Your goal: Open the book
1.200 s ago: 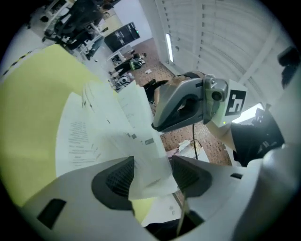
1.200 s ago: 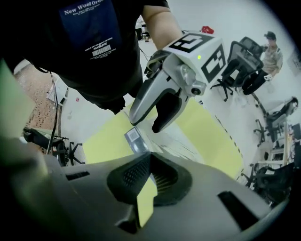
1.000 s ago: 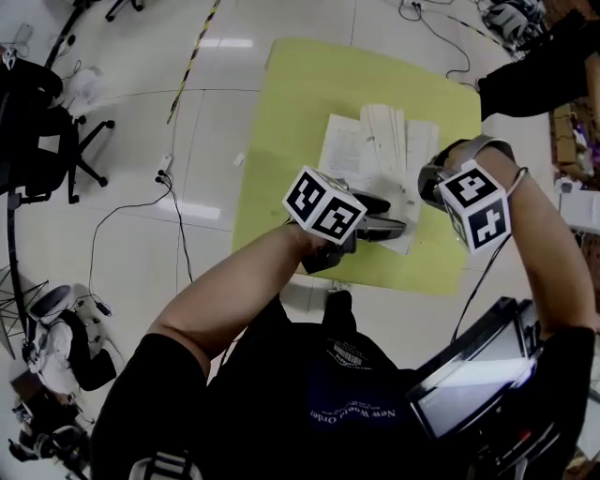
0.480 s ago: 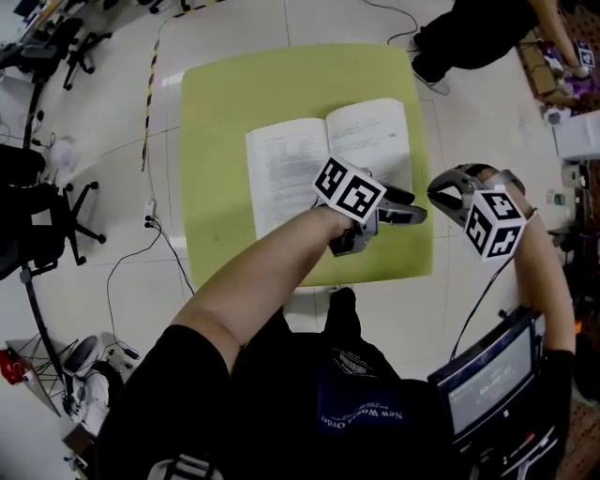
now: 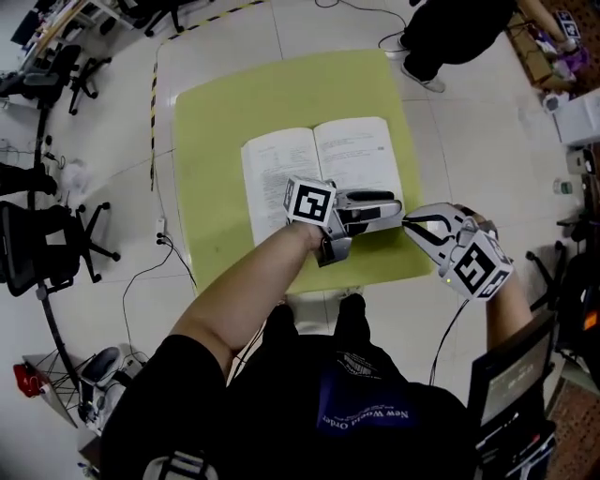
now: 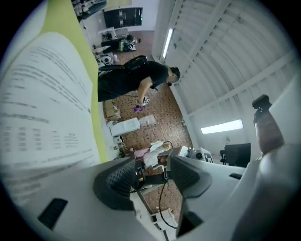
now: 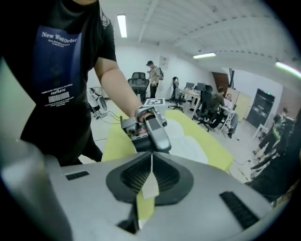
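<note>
- The left gripper (image 5: 397,208) has its jaws wide apart; they have just been closing a little, and nothing is between them (image 6: 153,176). It points level over the lower part of the book's right-hand page.
- The right gripper (image 5: 410,225) has its jaws pressed together (image 7: 151,160). It hangs just off the book's lower right corner, near the table's edge, and tilts downward.
- The book (image 5: 319,173) lies open and flat near the middle of the table, both pages facing up. Its lines of print are too small to read in any view, even close up in the left gripper view (image 6: 42,108).
- The table (image 5: 216,141) is yellow-green and bare around the book.
- Each gripper carries a marker cube (image 5: 310,202) with black-and-white squares.
- The wearer's black shirt (image 7: 56,52) reads "New World Order" in pale letters. A barcode with small print sits beneath it.
- Another person (image 5: 459,28) in black stands past the table's far corner. Office chairs (image 5: 37,244) stand on the white tile floor (image 5: 112,169).
</note>
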Available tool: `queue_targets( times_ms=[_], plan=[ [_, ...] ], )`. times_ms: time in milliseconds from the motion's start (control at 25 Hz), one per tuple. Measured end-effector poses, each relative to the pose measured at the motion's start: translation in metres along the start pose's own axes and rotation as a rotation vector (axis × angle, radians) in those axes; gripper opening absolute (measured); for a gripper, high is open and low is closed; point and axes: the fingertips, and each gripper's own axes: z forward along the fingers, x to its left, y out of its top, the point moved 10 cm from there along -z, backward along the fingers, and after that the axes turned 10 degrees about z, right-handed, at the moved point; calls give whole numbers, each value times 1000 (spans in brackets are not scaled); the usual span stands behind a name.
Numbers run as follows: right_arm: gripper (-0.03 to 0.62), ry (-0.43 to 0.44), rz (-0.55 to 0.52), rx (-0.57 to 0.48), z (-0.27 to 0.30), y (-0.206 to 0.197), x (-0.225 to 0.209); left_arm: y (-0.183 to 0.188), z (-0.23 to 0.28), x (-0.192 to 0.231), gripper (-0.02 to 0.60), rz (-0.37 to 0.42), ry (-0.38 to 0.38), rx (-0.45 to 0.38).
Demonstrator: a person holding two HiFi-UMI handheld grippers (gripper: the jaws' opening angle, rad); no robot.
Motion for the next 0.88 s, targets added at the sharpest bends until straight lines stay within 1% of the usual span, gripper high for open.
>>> queue_targets(
  times_ms=[80, 160, 240, 320, 400, 480, 560, 600, 680, 720, 760, 800, 880],
  plan=[
    [-2, -15, 18, -64, 8, 9, 1, -1, -13, -5, 239, 1, 20, -32],
    [-2, -17, 69, -127, 16, 21, 3, 0, -31, -17, 239, 24, 34, -62],
    [-2, -23, 157, -221, 22, 34, 5, 4, -53, -35, 239, 49, 37, -111],
    [-2, -32, 275, -340, 22, 47, 9, 10, -82, -63, 239, 102, 54, -167],
    [-2, -44, 392, -441, 16, 65, 15, 15, -117, -98, 239, 192, 94, -214],
    [-2, -71, 475, -516, 5, 86, 23, 19, -154, -141, 239, 315, 149, -243],
    [-2, -112, 515, -569, -7, 110, 34, 20, -193, -188, 239, 451, 216, -259],
    [-2, -133, 522, -592, -14, 121, 38, 20, -212, -210, 228, 517, 255, -273],
    [-2, -173, 527, -635, -31, 143, 44, 19, -245, -248, 141, 629, 344, -320],
    [-2, -188, 533, -654, -40, 153, 47, 18, -259, -266, 94, 675, 393, -352],
    [-2, -195, 542, -671, -49, 161, 51, 16, -271, -283, 61, 712, 441, -387],
    [-2, -194, 552, -687, -56, 168, 57, 12, -283, -298, 33, 743, 486, -422],
    [-2, -176, 569, -721, -65, 180, 69, 4, -305, -324, 8, 790, 574, -470]
  ],
)
